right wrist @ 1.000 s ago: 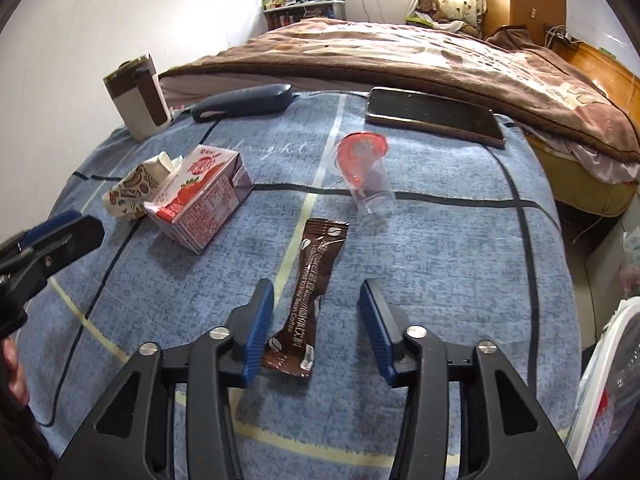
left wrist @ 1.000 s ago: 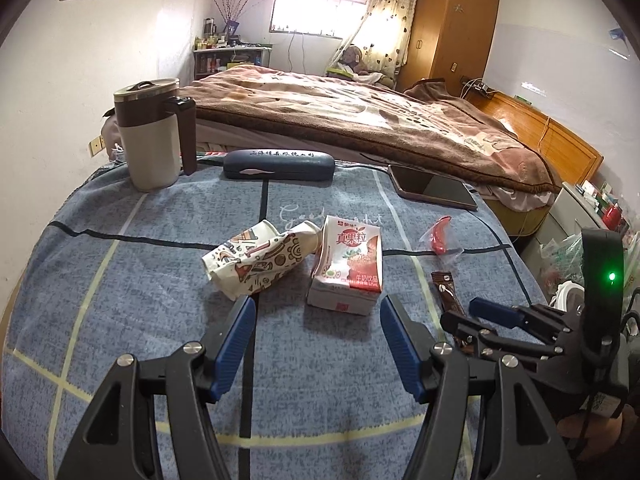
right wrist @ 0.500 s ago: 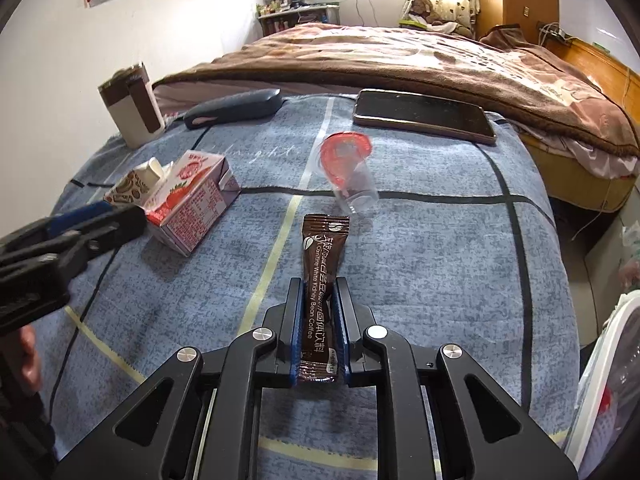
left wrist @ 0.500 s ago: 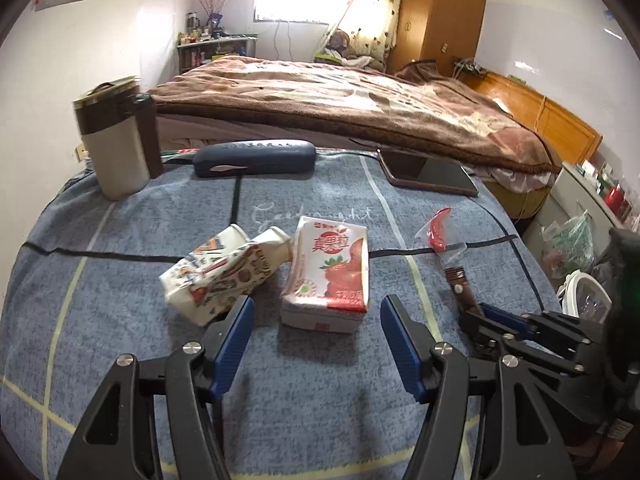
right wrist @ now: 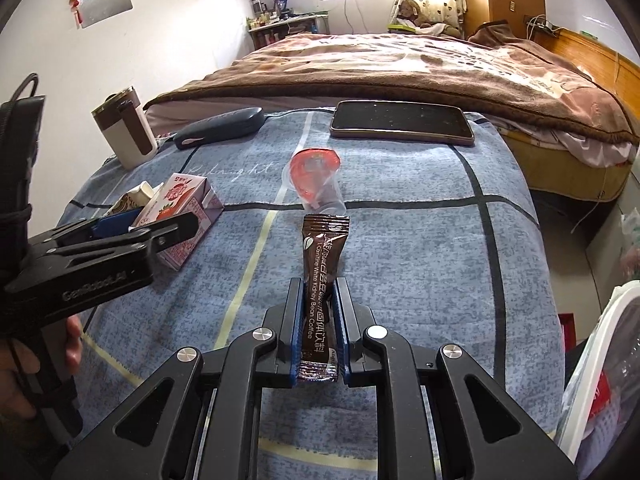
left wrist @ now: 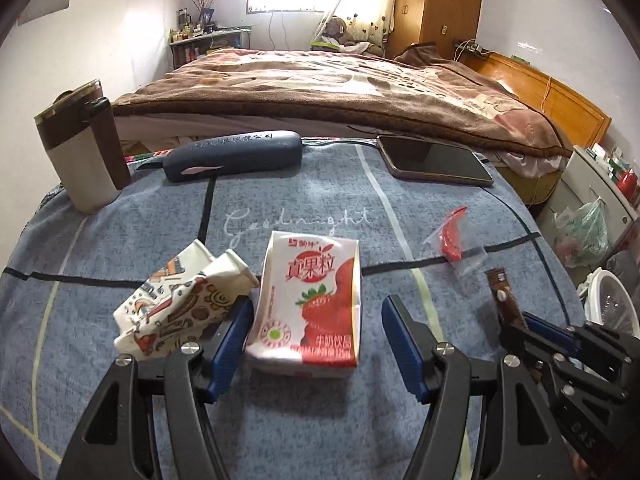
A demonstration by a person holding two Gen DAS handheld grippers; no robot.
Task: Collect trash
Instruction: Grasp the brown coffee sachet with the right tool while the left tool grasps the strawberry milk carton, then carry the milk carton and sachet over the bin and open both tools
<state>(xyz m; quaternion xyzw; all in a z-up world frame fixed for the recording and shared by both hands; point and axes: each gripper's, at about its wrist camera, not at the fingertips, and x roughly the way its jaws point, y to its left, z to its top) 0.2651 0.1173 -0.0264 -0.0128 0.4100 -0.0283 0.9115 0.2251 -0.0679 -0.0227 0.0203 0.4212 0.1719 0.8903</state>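
Right wrist view: right gripper pinches the brown coffee sachet at lower centre. Left gripper (jaws spread) brackets the strawberry milk carton, its left finger perhaps touching the crumpled patterned carton.

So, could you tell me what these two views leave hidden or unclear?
- Crumpled paper cup: in the left wrist view, the left gripper's finger covers its near edge; in the right wrist view it is mostly behind the strawberry milk carton.
- White bin: cut off by the right wrist frame edge; contents unclear.
- Coffee sachet: sides covered by the right gripper's pads.
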